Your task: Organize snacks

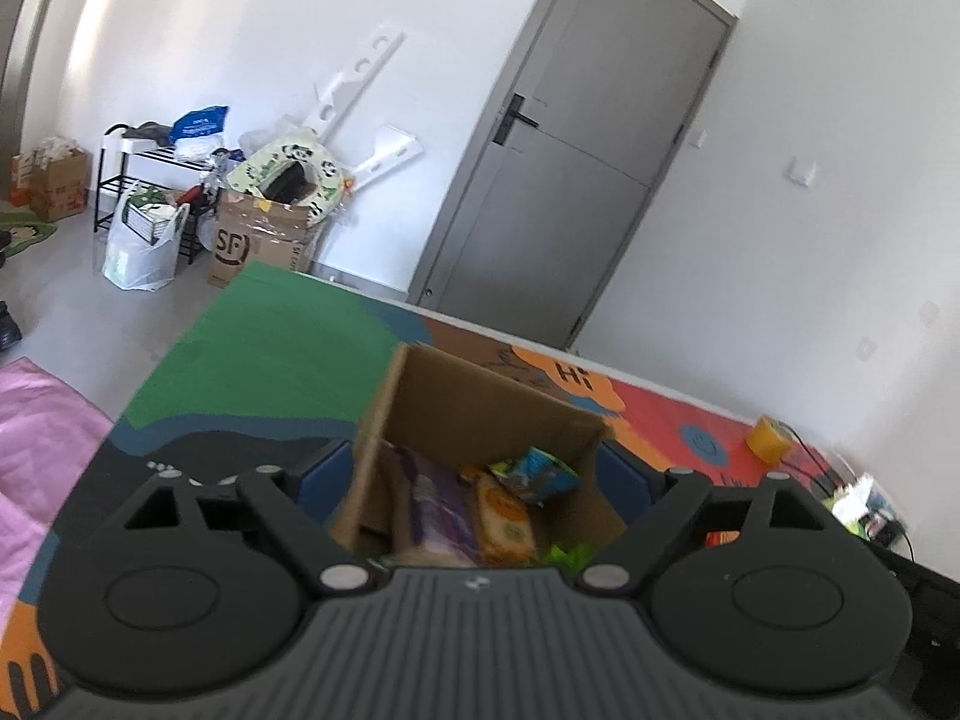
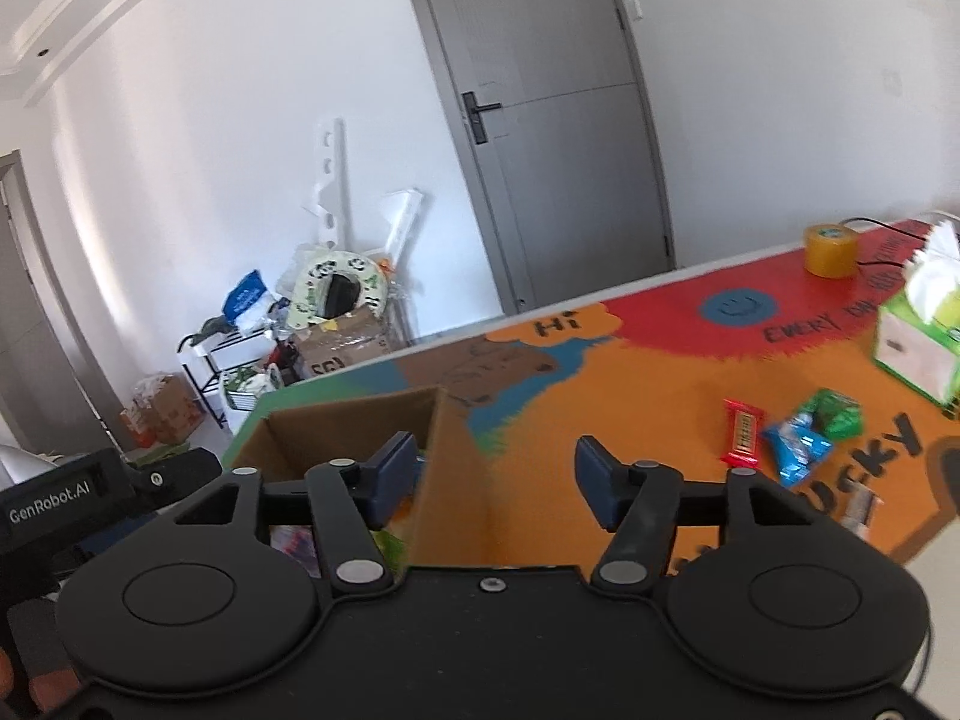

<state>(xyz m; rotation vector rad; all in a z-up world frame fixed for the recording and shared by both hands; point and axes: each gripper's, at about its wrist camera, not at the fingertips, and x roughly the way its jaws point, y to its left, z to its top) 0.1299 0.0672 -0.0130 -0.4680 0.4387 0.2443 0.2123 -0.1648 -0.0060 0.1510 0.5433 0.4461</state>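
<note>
Left tool (image 1: 474, 468): nearest the left wrist camera; jaws stand wide, one blue pad on each side of the box, nothing between the pads but the box's open top; the pads do not press on it.
Right tool (image 2: 495, 480): jaws parted about halfway and empty; the left pad sits over the box's right wall, the right pad over bare desk.
Box (image 1: 480, 414): brown cardboard, open at the top, standing on the desk straight ahead of the left tool; in the right view it lies at the left, just beside the right tool.
Snacks in box (image 1: 510, 510): several packets piled inside, among them an orange one, a purple one, a blue-green one and something bright green at the near edge; blurred, so no labels can be read.
Red bar (image 2: 742, 432): lies on the orange part of the desk, well to the right of the box.
Blue packet (image 2: 798, 447): just beside the red bar, on its right.
Green packet (image 2: 837, 414): touching the blue packet at its far end.
Tissue box (image 2: 918, 342): green and white, tissue sticking up, near the desk's right edge behind the loose snacks.
Tape roll (image 2: 831, 249): yellow, upright, at the far side of the desk.
Desk (image 2: 630, 372): covered by a painted mat in green, orange, red and blue with "Hi" written on it.
Door (image 1: 576, 168): grey, closed, behind the desk.
</note>
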